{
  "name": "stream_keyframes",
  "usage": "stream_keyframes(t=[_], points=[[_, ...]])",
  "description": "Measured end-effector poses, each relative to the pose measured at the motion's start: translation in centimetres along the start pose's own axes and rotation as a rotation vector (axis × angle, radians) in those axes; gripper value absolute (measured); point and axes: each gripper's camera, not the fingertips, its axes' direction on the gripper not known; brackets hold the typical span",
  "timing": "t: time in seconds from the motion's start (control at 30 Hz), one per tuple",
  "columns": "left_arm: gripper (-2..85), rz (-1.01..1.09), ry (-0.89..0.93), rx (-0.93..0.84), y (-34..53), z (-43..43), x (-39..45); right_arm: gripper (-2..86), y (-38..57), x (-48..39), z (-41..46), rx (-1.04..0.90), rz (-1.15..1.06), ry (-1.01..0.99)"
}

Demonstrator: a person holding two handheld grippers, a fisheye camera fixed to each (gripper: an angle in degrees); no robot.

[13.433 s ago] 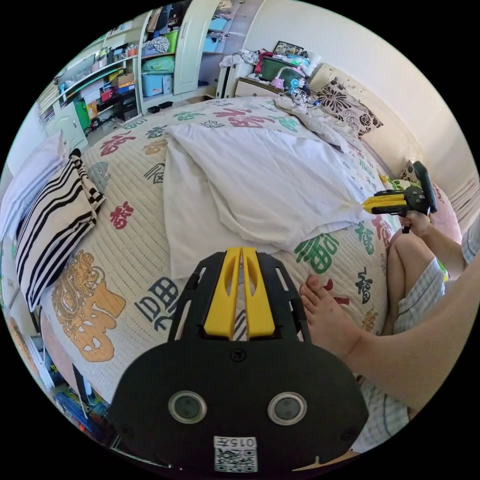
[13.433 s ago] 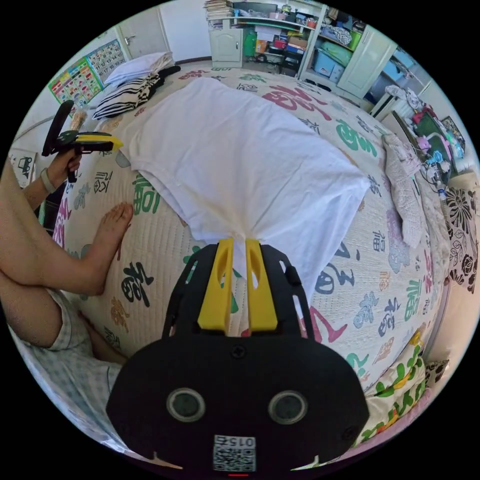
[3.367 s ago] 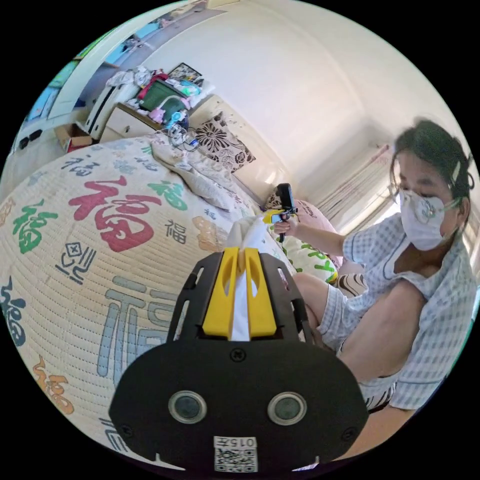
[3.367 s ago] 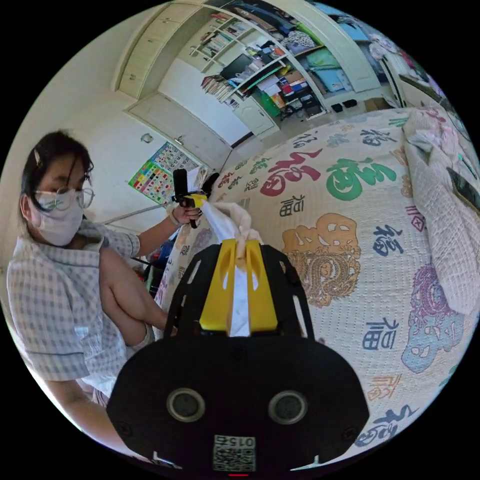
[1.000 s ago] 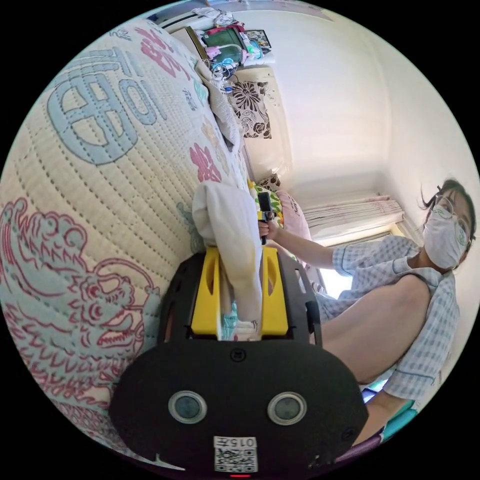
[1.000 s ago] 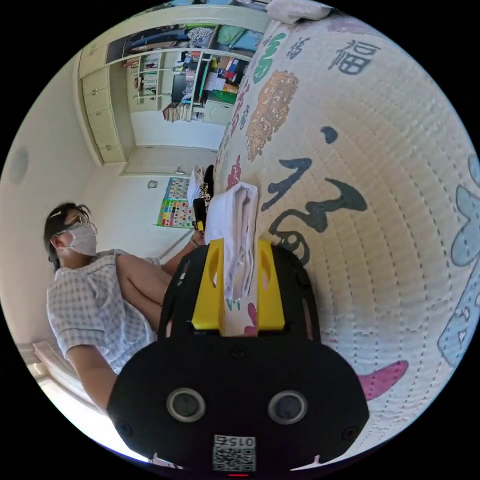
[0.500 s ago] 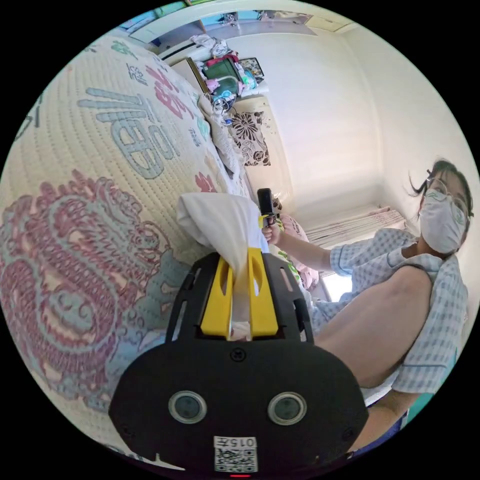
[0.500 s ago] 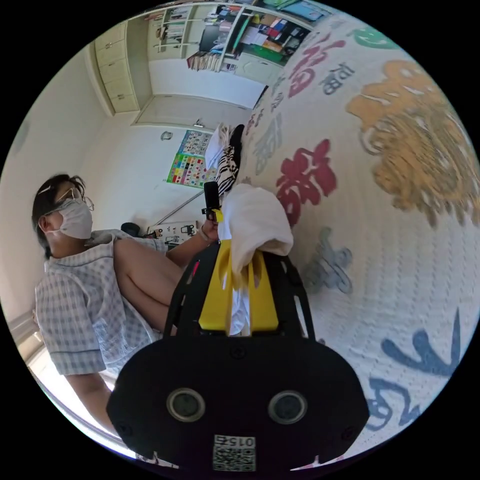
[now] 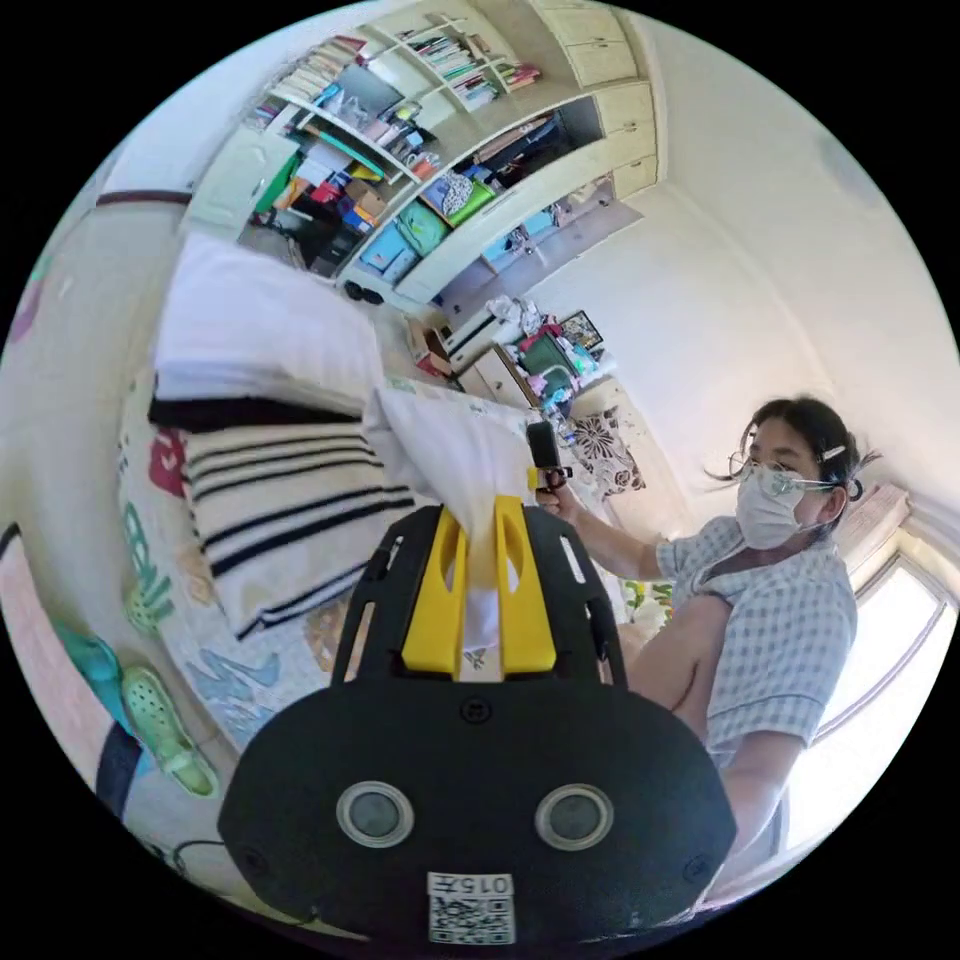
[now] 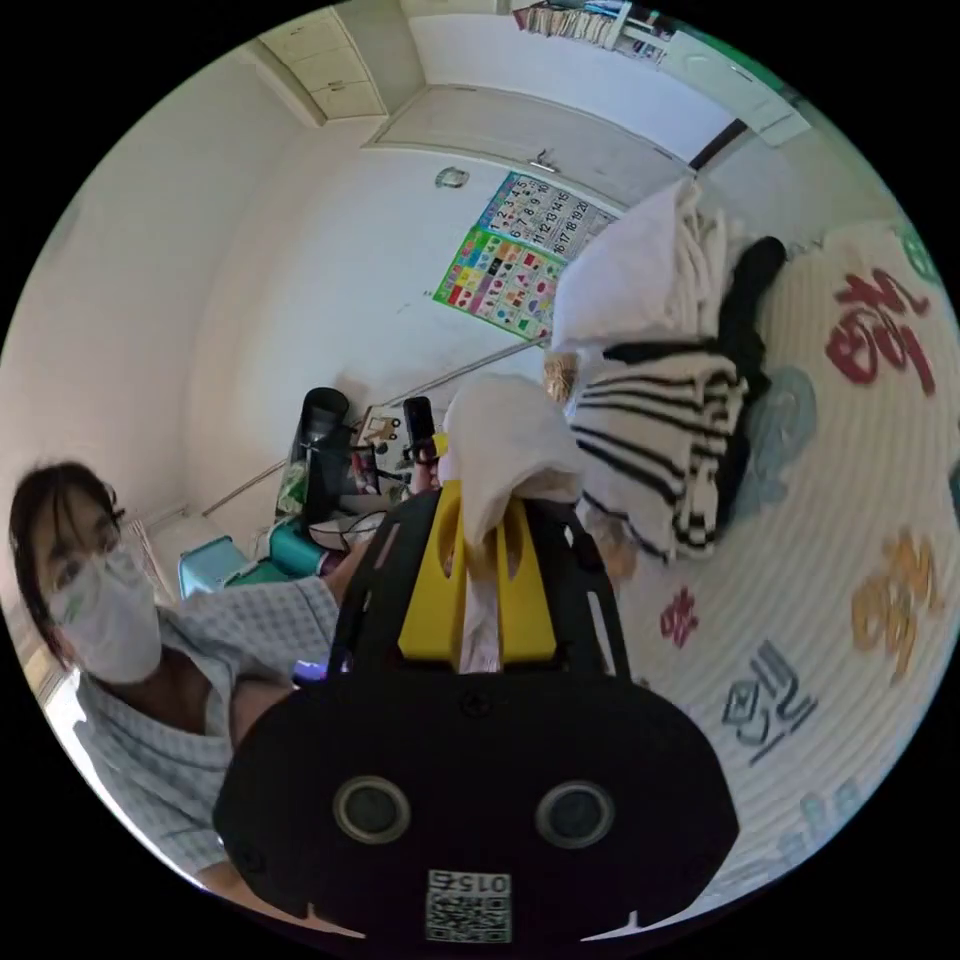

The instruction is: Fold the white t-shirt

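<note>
The white t-shirt (image 9: pixel 445 455) is folded into a thick bundle and held up between both grippers. My left gripper (image 9: pixel 479 515) is shut on one end of it, white cloth bulging out past the yellow jaws. My right gripper (image 10: pixel 478 500) is shut on the other end of the white t-shirt (image 10: pixel 505 435). In the left gripper view the other gripper (image 9: pixel 545 465) shows beyond the bundle in the person's hand. In the right gripper view the other gripper (image 10: pixel 420 425) shows just left of the bundle.
A stack of folded clothes, black-and-white striped (image 9: pixel 275 500) under white (image 9: pixel 260 325), lies on the quilted bed cover (image 10: pixel 850 560); the striped stack (image 10: pixel 660 440) is close to the bundle. Shelves and cupboards (image 9: pixel 420 150) stand beyond. The person (image 9: pixel 770 590) sits at the bed's side. Green shoes (image 9: pixel 160 700) lie on the floor.
Both grippers have swung with the folded t-shirt towards the stack of striped and white clothes. Both stay shut on the bundle, after having been opened around it a second ago.
</note>
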Motion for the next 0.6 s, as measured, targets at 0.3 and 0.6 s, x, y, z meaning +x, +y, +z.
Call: stream_keyframes(t=[0.3,0.6], points=[[5.1,-0.216,-0.485,0.081,-9.7,-4.6,-4.6,5.3,-15.3,2.6,4.1,0.044,0.130,0.506],[10.1,-0.143,-0.594,0.220,3.8,-2.3,1.8,7.9,-5.5,5.0,3.8,-0.079,0.086,0.505]])
